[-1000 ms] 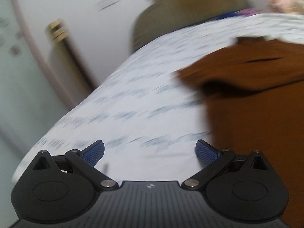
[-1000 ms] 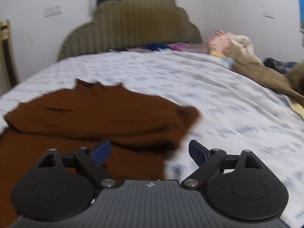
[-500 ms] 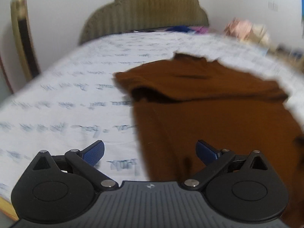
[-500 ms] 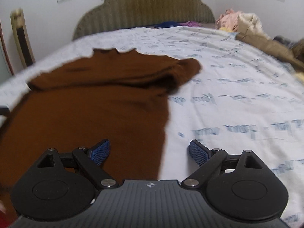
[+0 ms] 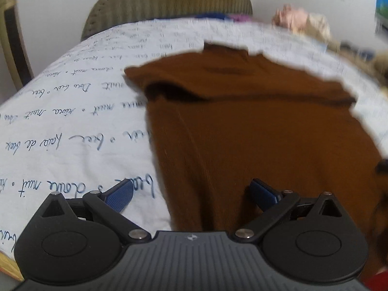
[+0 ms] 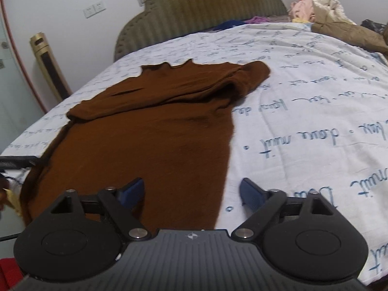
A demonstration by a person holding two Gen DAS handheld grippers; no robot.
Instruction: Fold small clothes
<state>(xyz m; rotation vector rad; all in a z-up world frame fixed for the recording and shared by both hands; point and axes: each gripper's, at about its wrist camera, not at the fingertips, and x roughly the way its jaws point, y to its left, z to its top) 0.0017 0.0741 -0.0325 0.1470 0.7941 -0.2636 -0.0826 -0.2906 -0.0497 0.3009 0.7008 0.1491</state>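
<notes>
A brown knit top point(image 5: 254, 131) lies flat on the white printed bedsheet point(image 5: 72, 121), collar toward the headboard, both sleeves folded across the chest. It also shows in the right wrist view point(image 6: 150, 140). My left gripper point(image 5: 191, 194) is open and empty, low over the top's near left hem corner, its left finger over the sheet. My right gripper point(image 6: 194, 191) is open and empty over the near right hem corner, its right finger over the sheet point(image 6: 303, 121).
An olive padded headboard point(image 6: 206, 12) stands at the far end. A heap of clothes point(image 6: 322, 12) lies at the far right of the bed. A gold-framed stand point(image 6: 48, 65) is by the left wall. The bed's near edge is just below the grippers.
Both grippers have drawn back toward the foot of the bed and dropped to the top's hem corners. The left view has swung right onto the garment. The top has not moved.
</notes>
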